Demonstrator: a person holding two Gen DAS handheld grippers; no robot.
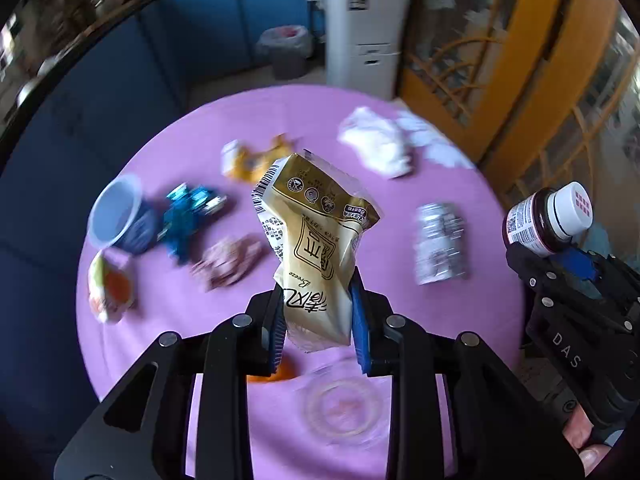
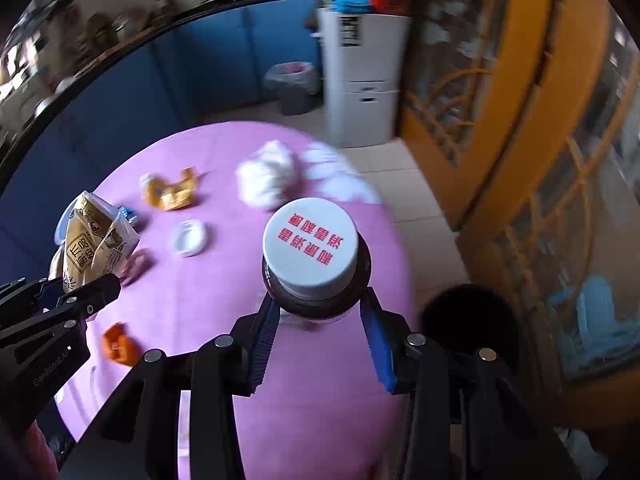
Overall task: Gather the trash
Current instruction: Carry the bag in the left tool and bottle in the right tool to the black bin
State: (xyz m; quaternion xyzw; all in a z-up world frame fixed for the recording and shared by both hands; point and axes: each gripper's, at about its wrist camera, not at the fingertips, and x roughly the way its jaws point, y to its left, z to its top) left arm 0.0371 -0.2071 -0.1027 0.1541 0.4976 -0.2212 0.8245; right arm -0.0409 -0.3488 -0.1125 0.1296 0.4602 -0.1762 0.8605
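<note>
My left gripper is shut on a crumpled gold snack bag, lifted above the round table with a pink cloth. My right gripper is shut on a dark bottle with a white cap, also held above the table. The same bottle shows at the right edge of the left wrist view, and the gold bag at the left of the right wrist view. A grey bin with a liner stands on the floor beyond the table.
On the cloth lie white crumpled tissues, a yellow wrapper, a blue wrapper, a blue cup, a silver wrapper, an orange scrap and a small white lid. A white cabinet stands beside the bin.
</note>
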